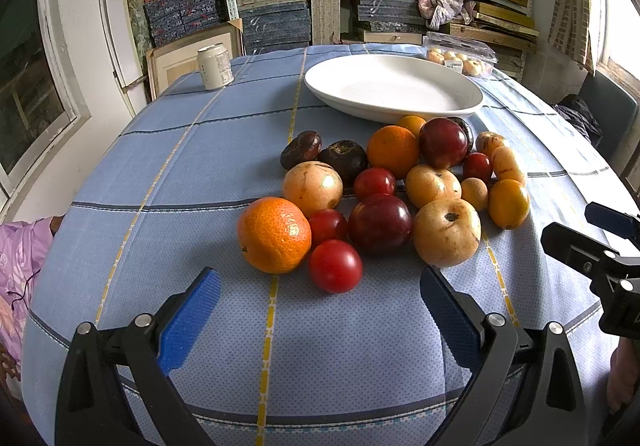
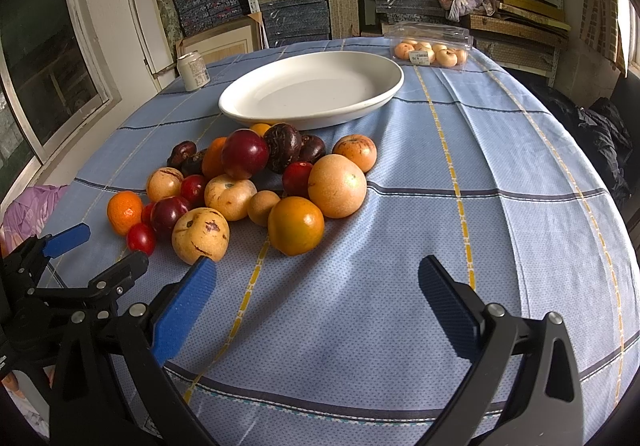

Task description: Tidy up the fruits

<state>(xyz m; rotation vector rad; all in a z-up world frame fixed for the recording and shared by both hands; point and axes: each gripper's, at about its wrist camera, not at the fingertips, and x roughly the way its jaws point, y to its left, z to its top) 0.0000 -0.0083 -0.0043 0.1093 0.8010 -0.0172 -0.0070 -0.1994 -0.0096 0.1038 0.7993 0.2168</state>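
Your left gripper (image 1: 320, 310) and right gripper (image 2: 316, 304) both hang spread wide and empty above the near edge of the table (image 2: 520, 174), short of a loose heap of fruit (image 1: 392, 190) that lies on the blue checked cloth just in front of the empty white plate (image 1: 394, 86). Nothing has reached the plate yet, so the sorting looks barely begun. The risk lies in the heap itself: the pieces touch one another, and round fruit rolls. Close on the mandarin (image 1: 274, 234) at the near left of the pile and your inner finger may nudge the small red tomato (image 1: 335, 266) just beside it, sending it toward the table edge. The same goes for the pale speckled fruit (image 2: 201, 235) nearest your right gripper, which leans against the dark red plums and the orange fruit (image 2: 296, 225); pull it out carelessly and its neighbours may shift or scatter. The soft, thin-skinned pieces would probably bruise or split under a hard squeeze. Your two grippers sit near each other over the pile, so reaching for the middle together invites a collision. The drink can (image 1: 215, 66) and the clear plastic box of fruit (image 2: 432, 46) stand well apart, beyond the plate.
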